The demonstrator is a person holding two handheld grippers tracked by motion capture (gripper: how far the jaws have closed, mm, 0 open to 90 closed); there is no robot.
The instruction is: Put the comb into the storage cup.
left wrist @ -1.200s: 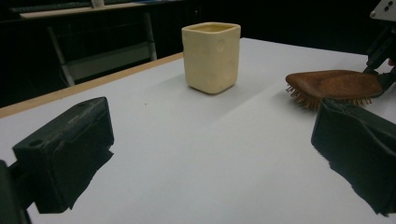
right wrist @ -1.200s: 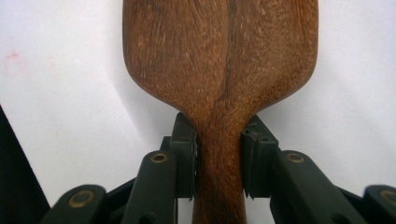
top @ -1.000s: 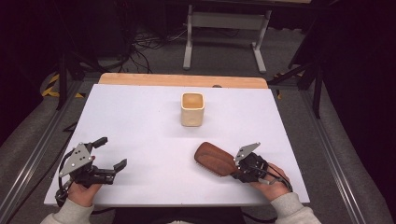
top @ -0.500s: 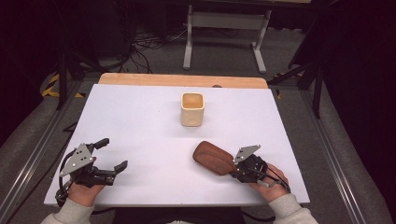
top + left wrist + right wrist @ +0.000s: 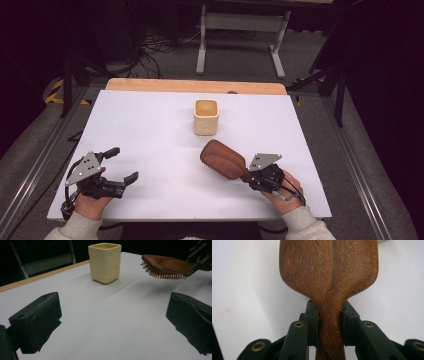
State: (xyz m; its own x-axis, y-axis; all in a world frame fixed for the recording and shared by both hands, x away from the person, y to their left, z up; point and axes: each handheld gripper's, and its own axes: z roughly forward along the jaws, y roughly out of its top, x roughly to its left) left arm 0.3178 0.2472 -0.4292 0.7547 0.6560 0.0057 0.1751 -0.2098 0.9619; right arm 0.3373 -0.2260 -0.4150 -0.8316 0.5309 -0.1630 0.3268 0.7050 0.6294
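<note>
Dark wooden paddle hairbrush [image 5: 223,159], bristles down, is held clear of white tabletop [image 5: 150,125] w/ handle clamped by right gripper [image 5: 256,176] jaws. Cream square cup [image 5: 205,116] stands beyond. Left gripper [image 5: 120,165] jaws are spread wide, empty.

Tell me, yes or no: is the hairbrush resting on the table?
No; the hairbrush hangs above the table, bristles down, a shadow beneath.
</note>
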